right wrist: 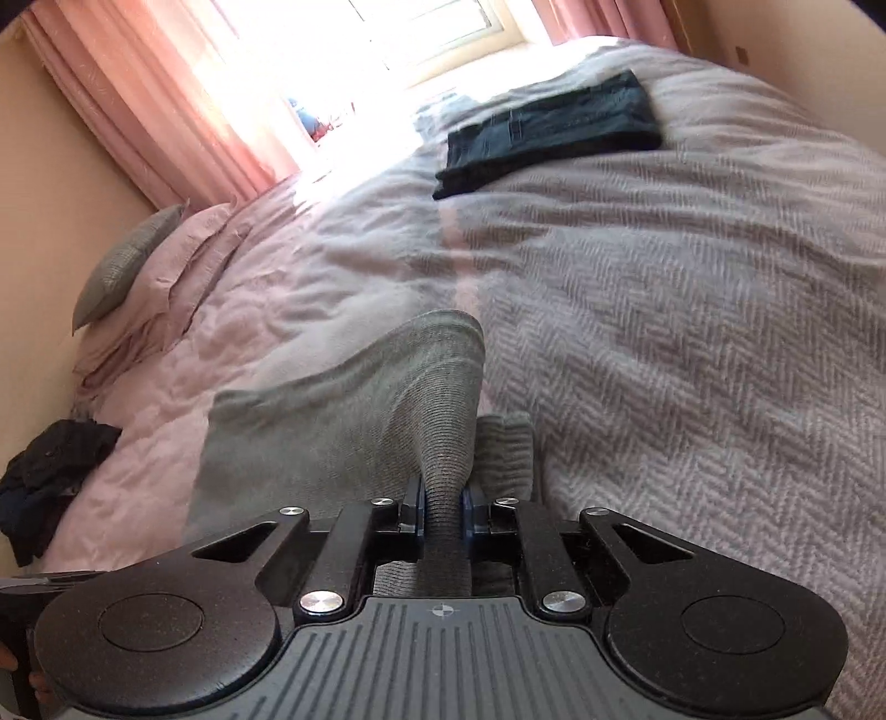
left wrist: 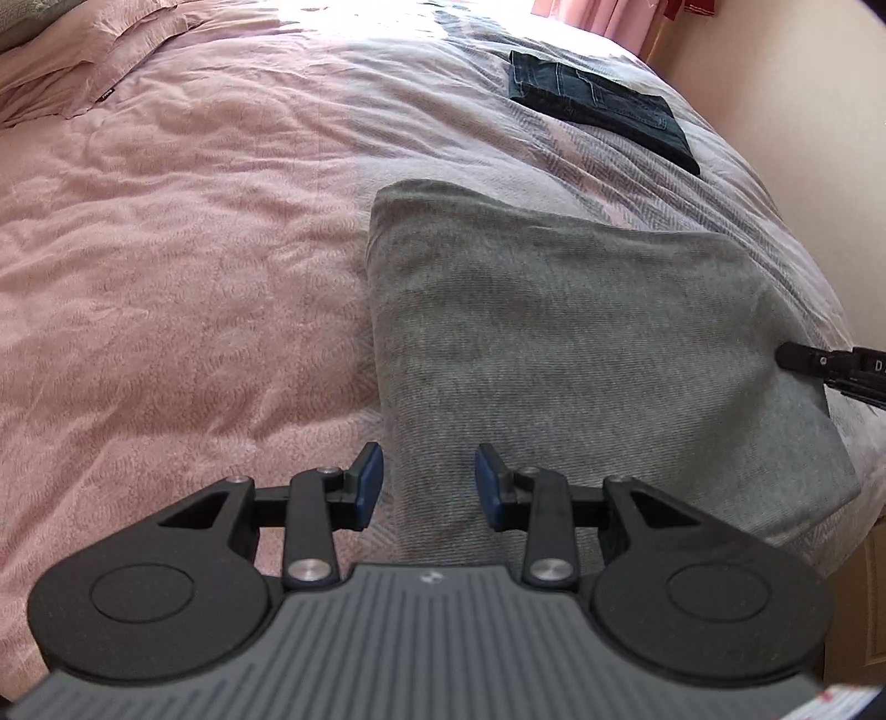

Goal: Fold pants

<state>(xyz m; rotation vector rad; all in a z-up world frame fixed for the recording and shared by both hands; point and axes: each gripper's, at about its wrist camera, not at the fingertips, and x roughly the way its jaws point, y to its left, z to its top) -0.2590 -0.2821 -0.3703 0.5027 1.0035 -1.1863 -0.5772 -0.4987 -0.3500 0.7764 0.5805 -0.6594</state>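
Folded grey knit pants lie on pink quilted bed. Right gripper jaws clamp bunched pants edge. Left gripper jaws wide over near corner. Advice: pinch corner too, lift both evenly.

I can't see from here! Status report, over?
Left gripper open, empty. Right gripper shut on grey pants. Folded jeans lie apart, nothing blocking.

I see a bed filling most of the frame, pink curtains upper left, a bright window at top, and pillows at left against a cream wall.
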